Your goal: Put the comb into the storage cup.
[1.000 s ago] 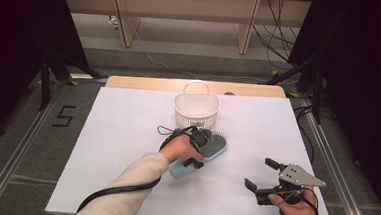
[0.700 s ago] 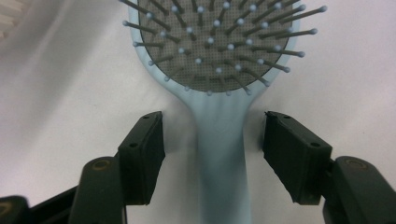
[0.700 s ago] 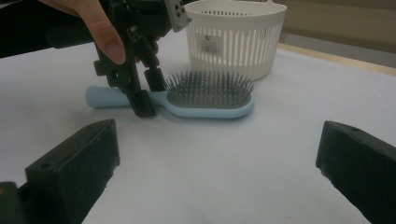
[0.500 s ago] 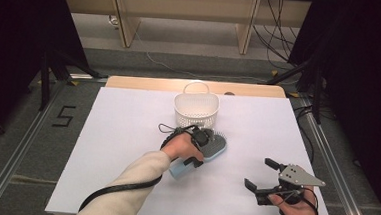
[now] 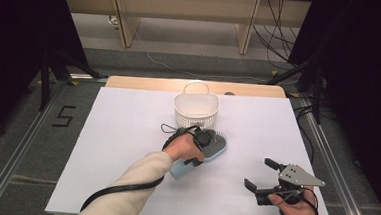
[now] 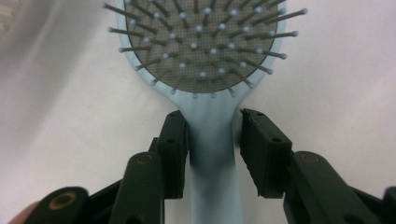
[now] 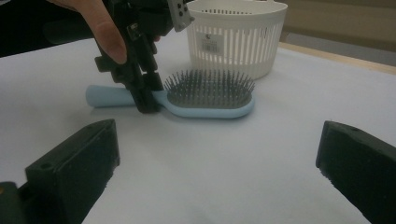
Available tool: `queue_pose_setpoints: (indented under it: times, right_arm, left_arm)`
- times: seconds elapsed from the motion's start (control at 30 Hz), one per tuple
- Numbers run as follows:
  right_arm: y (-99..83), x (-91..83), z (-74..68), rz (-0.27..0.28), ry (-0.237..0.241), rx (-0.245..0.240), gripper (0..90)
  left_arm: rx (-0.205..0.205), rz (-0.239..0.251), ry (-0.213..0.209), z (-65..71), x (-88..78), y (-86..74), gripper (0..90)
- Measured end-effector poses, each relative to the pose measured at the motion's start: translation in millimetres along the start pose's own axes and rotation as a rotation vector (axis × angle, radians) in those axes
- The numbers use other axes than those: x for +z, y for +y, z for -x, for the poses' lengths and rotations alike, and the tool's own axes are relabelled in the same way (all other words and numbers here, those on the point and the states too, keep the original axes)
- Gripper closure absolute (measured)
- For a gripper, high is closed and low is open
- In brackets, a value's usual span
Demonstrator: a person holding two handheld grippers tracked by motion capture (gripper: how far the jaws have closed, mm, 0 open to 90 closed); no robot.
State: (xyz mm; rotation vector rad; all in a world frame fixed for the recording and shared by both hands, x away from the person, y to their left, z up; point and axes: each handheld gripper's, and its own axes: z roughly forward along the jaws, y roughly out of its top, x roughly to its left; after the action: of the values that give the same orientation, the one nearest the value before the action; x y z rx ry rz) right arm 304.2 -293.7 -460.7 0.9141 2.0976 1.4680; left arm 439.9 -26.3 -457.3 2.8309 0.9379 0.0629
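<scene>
**Left jaws closing on hairbrush handle; hands otherwise static**

Closing of the left jaws is the one change from the earlier high views: both hands and every object on the table lie where they did a second ago.

Left gripper (image 5: 204, 141): held from above over the middle of the white table (image 5: 122, 133), its jaws straddling the neck of the light blue hairbrush (image 6: 212, 154), right where the handle meets the bristle head. In the left gripper view one pad (image 6: 173, 154) lies against the handle; the other stands just beside it with a thin sliver of table showing between. The pinch is therefore not complete. The right gripper view shows the same gripper (image 7: 140, 93) planted on the handle, with the brush flat on the table, bristles up.

Hairbrush position: centre of the table, head pointing toward the white slotted basket (image 5: 196, 110), which stands upright just beyond it, near the far edge.

Right gripper (image 5: 264, 177): near the table's front right corner, well apart from the brush, jaws spread wide with nothing between them, aimed toward the brush and basket.
</scene>
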Motion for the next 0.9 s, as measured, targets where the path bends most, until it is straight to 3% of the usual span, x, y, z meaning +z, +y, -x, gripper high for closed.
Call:
queue_pose_setpoints:
  times: [0.33, 0.9]
  right_arm:
    - [0.1, -0.1, -0.3, 0.001, 0.002, -0.001, 0.3]
    - [0.0, -0.1, -0.2, 0.001, 0.003, -0.001, 0.3]
  left_arm:
    - [-0.070, 0.003, 0.010, 1.0, -0.1, -0.7, 68.9]
    - [-0.076, 0.013, 0.022, 2.8, -0.5, -2.7, 69.9]
